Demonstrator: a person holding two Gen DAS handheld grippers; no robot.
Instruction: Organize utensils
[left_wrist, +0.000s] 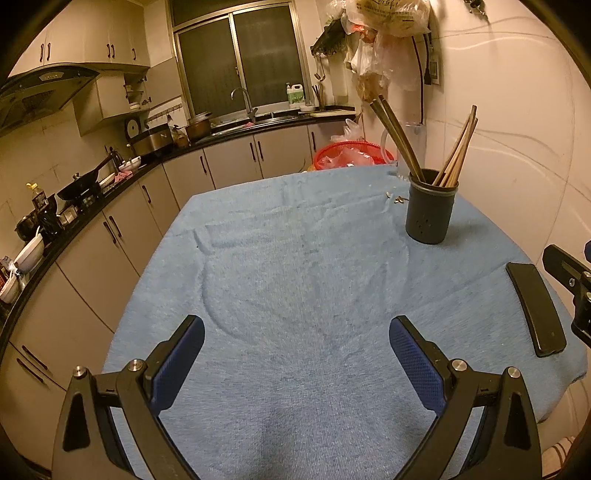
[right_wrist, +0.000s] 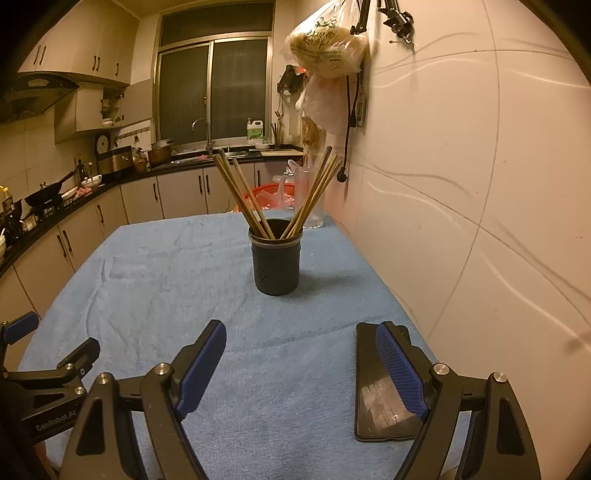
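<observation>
A dark round utensil holder (left_wrist: 430, 210) (right_wrist: 276, 260) stands on the blue towel (left_wrist: 295, 277) (right_wrist: 166, 277) towards the table's far right. Several wooden chopsticks (left_wrist: 458, 151) (right_wrist: 314, 195) lean in it, some dark ones (left_wrist: 397, 136) (right_wrist: 240, 195) to the left and lighter ones to the right. My left gripper (left_wrist: 297, 328) hovers open over the near part of the towel, nothing between its fingers. My right gripper (right_wrist: 301, 332) is open as well, well short of the holder, and its tip shows in the left wrist view (left_wrist: 569, 273).
A black phone (left_wrist: 535, 306) (right_wrist: 384, 387) lies on the towel near the right edge, under my right gripper's right finger. A clear jug (right_wrist: 306, 199) and a red basket (left_wrist: 351, 155) sit behind the table. The wall (right_wrist: 480, 184) runs close on the right; kitchen counters (left_wrist: 92, 206) curve along the left.
</observation>
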